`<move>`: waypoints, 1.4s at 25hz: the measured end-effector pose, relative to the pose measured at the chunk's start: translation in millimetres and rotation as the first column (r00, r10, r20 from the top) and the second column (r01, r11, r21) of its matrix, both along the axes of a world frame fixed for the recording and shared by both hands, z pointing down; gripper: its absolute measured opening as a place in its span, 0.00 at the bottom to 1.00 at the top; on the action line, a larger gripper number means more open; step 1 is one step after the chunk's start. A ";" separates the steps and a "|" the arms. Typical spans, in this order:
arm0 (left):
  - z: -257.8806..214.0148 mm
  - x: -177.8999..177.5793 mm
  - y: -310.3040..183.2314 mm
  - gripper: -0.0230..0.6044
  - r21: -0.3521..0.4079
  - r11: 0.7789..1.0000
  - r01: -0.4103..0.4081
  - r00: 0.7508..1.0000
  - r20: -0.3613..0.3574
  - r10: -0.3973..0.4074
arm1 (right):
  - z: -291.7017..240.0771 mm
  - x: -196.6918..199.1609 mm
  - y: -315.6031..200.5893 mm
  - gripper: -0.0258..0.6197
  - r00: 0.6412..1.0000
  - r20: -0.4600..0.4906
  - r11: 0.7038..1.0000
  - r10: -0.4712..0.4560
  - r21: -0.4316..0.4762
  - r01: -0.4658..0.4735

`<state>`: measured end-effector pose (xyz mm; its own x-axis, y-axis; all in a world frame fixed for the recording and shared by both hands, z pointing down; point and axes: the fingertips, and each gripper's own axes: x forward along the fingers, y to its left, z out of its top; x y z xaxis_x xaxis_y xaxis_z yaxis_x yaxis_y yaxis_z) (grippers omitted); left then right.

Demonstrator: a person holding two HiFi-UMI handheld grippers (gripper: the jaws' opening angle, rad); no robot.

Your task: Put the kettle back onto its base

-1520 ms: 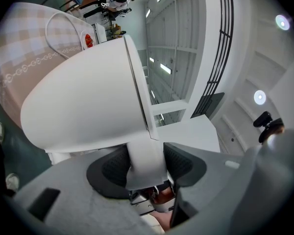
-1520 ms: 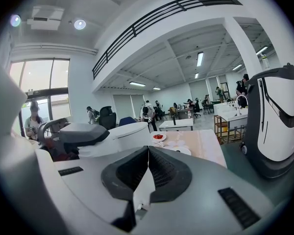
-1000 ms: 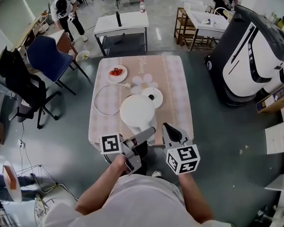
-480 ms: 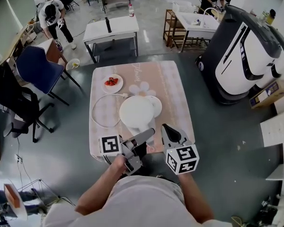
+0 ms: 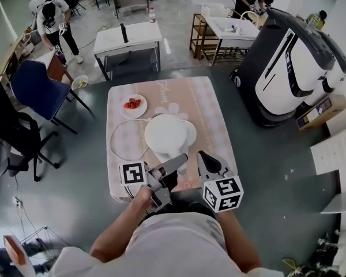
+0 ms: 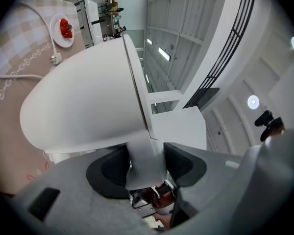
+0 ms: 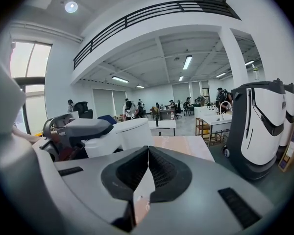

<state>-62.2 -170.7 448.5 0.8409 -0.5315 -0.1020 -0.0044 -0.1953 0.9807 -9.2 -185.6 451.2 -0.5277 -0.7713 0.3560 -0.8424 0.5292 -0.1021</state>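
In the head view the white kettle (image 5: 166, 133) sits over the middle of the table, covering most of its round white base (image 5: 191, 133), which peeks out on its right. Whether the kettle touches the base I cannot tell. My left gripper (image 5: 176, 165) is shut on the kettle's handle. The left gripper view shows the handle (image 6: 146, 155) clamped between both pads, with the kettle body (image 6: 83, 102) lying sideways ahead. My right gripper (image 5: 203, 160) hovers just right of the handle, shut and empty. In the right gripper view its pads (image 7: 159, 168) meet at the tips.
A plate of strawberries (image 5: 131, 104) and a looping white cord (image 5: 118, 140) lie on the patterned table (image 5: 210, 105). A large white-and-black machine (image 5: 288, 68) stands to the right. A blue chair (image 5: 34, 85) is on the left, a white table (image 5: 127, 36) beyond.
Both grippers have moved forward over the table. The kettle, still held by the left gripper, now covers more of the base than before.
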 end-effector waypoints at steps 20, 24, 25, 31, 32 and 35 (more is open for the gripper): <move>3.4 17.2 -46.2 0.39 -0.002 1.000 0.007 1.000 0.020 -0.007 | 15.9 19.0 -43.4 0.05 0.999 0.046 1.000 0.014 -0.029 -0.013; 4.5 23.7 -59.7 0.39 -0.004 1.000 0.013 1.000 0.026 -0.013 | 17.3 24.2 -56.0 0.05 0.999 0.053 0.999 0.007 -0.037 -0.006; 4.9 25.1 -62.4 0.39 -0.005 1.000 0.014 1.000 0.027 -0.013 | 17.9 25.5 -58.6 0.05 0.999 0.054 0.999 0.007 -0.039 -0.005; 8.9 33.6 -79.2 0.39 -0.016 1.000 0.020 0.999 0.034 -0.019 | 21.9 33.5 -74.1 0.05 0.998 0.060 0.999 0.007 -0.048 -0.004; 9.2 34.8 -81.4 0.39 -0.017 1.000 0.019 0.999 0.034 -0.018 | 22.4 34.6 -75.9 0.05 0.998 0.060 0.999 0.008 -0.050 -0.005; 10.8 37.1 -87.1 0.39 -0.018 1.000 0.016 0.999 0.037 -0.016 | 24.0 36.9 -79.1 0.05 0.998 0.060 0.998 0.009 -0.055 -0.006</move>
<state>-25.1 -257.7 459.4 0.8352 -0.5465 -0.0610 -0.0439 -0.1768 0.9833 27.7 -264.6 475.2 -0.5438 -0.7556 0.3652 -0.8377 0.5151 -0.1815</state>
